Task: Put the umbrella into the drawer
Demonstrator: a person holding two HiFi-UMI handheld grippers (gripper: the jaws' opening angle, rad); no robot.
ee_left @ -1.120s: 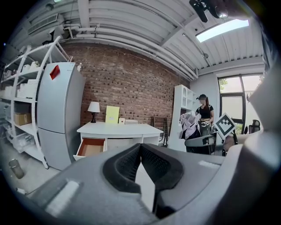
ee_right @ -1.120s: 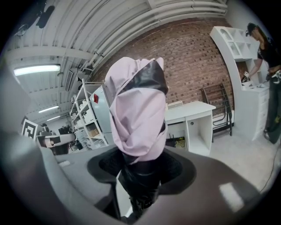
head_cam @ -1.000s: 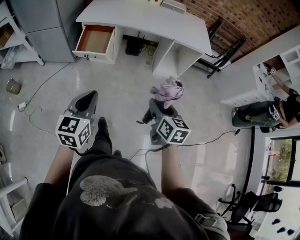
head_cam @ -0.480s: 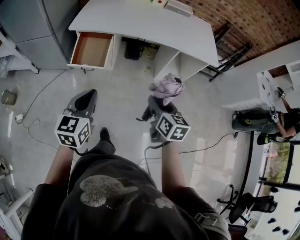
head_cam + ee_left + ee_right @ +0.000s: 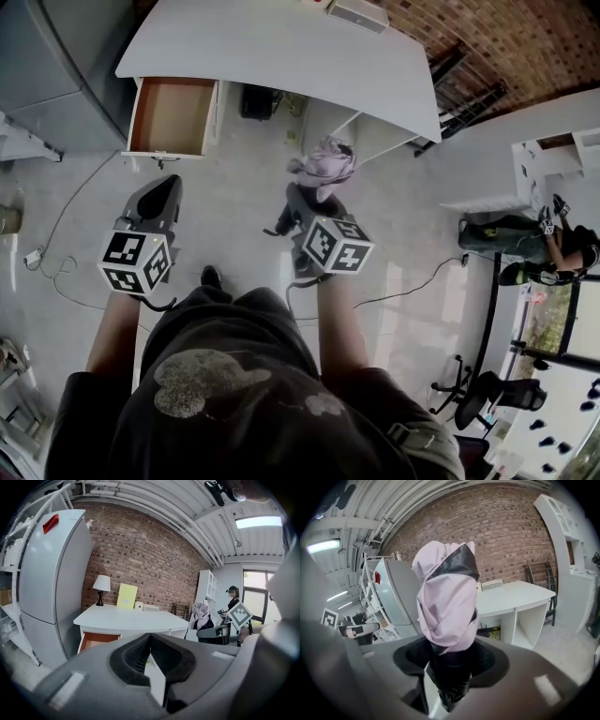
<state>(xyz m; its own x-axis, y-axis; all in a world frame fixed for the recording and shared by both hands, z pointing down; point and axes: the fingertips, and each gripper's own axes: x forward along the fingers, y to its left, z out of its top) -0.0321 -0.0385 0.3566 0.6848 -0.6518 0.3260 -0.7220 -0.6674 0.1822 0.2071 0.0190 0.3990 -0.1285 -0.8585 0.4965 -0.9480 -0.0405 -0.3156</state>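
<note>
My right gripper (image 5: 315, 199) is shut on the black handle of a folded pink umbrella (image 5: 324, 165), which stands up out of the jaws (image 5: 447, 603). In the right gripper view the right gripper (image 5: 450, 663) clamps the dark handle low down. My left gripper (image 5: 159, 195) is level with it on the left, shut and holding nothing (image 5: 150, 641). Ahead, the wooden drawer (image 5: 170, 114) stands pulled out at the left end of the white desk (image 5: 281, 42). Both grippers are over the floor, short of the desk. The left gripper view shows the drawer (image 5: 99, 640) front below the desktop.
A grey fridge (image 5: 42, 56) stands left of the drawer. Cables (image 5: 54, 255) trail on the floor at left. A person (image 5: 548, 246) is by white shelves at far right. A lamp (image 5: 101, 587) and small items sit on the desk. An office chair (image 5: 487, 394) is behind right.
Both grippers have moved forward toward the desk with the person walking; the drawer and desk now lie closer. The umbrella stays in the right gripper.
</note>
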